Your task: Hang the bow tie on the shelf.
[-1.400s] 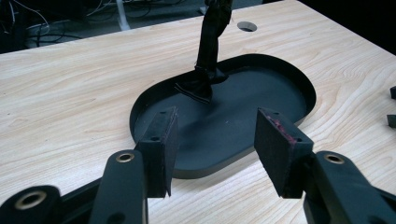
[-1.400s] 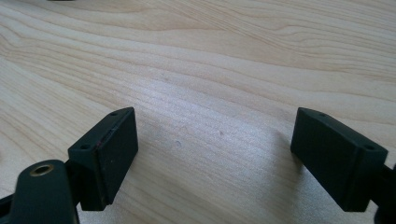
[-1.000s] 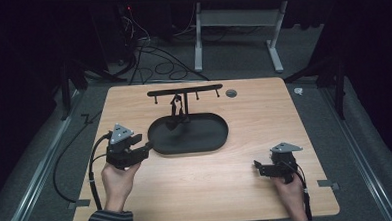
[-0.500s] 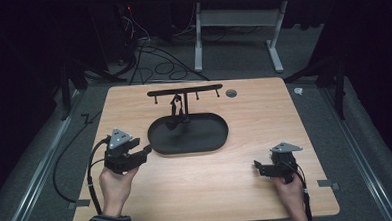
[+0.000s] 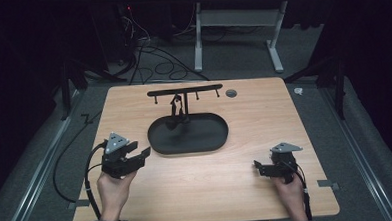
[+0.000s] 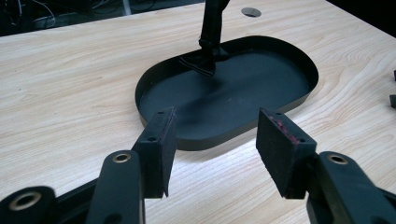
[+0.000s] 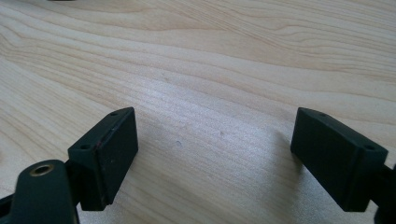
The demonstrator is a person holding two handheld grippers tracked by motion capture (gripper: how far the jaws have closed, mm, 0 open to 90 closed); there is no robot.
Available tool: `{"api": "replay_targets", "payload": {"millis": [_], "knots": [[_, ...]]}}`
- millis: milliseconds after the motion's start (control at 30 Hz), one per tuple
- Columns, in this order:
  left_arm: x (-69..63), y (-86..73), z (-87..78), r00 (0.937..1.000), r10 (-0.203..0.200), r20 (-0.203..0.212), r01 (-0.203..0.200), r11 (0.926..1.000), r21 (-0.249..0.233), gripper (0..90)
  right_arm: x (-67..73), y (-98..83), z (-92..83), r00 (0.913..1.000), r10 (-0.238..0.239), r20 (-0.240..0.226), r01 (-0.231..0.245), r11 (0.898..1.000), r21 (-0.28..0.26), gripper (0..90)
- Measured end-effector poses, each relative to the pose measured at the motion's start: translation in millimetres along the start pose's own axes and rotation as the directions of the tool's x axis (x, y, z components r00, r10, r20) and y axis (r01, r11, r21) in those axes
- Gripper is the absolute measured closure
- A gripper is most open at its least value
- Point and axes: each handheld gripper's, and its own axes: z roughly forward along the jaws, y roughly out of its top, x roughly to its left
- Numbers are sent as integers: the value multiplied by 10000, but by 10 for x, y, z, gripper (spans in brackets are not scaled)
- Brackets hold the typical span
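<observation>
1. Left gripper (image 5: pixel 138 156) sits at the table's (image 5: pixel 284 111) near left, jaws apart and empty, aimed at the tray (image 5: pixel 205 142).
2. Black oval tray at table centre, just beyond those jaws; a T-shaped stand (image 5: pixel 184 91) rises from its far side.
3. A small dark item (image 5: pixel 176 107) hangs from the stand, its lower end in the tray.
4. Right gripper (image 5: pixel 259 167) at near right, well apart from the tray, jaws wide and empty over bare wood.
</observation>
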Motion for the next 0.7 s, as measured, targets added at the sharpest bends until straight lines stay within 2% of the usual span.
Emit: {"api": "replay_targets", "payload": {"millis": [700], "knots": [[-2,-161,12,9993,-363,77,363,9993,9,474,2,-1,-1,10000,7,1,-7,10000,0,159]]}}
